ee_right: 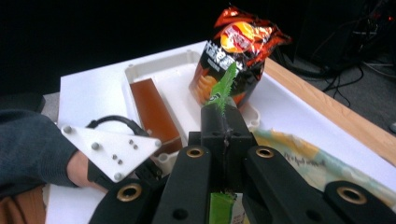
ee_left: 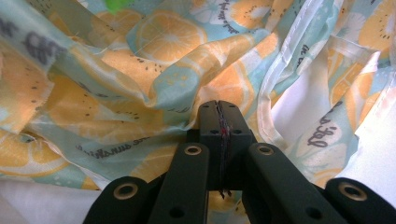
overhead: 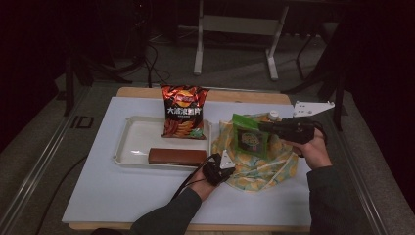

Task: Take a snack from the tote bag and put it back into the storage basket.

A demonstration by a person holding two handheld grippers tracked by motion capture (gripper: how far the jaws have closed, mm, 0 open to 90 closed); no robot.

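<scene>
A cloth bag [overhead: 264, 164] printed with orange slices lies on the white table, right of the tray. My left gripper [overhead: 229, 171] is shut on the bag's near left edge; in the left gripper view its jaws [ee_left: 218, 106] pinch a fold of the printed cloth [ee_left: 154, 70]. My right gripper [overhead: 263, 127] hangs over the bag, shut on a green snack packet [overhead: 250, 139] that dangles from it. In the right gripper view the packet's serrated top [ee_right: 225, 84] sticks out past the closed jaws of that gripper [ee_right: 219, 111].
A white tray [overhead: 134, 142] left of the bag holds a red chip bag [overhead: 183, 112] leaning at its back and a brown box [overhead: 177, 156] along its front. A bottle cap [overhead: 274, 115] shows behind the cloth bag. Bare tabletop lies near the front left.
</scene>
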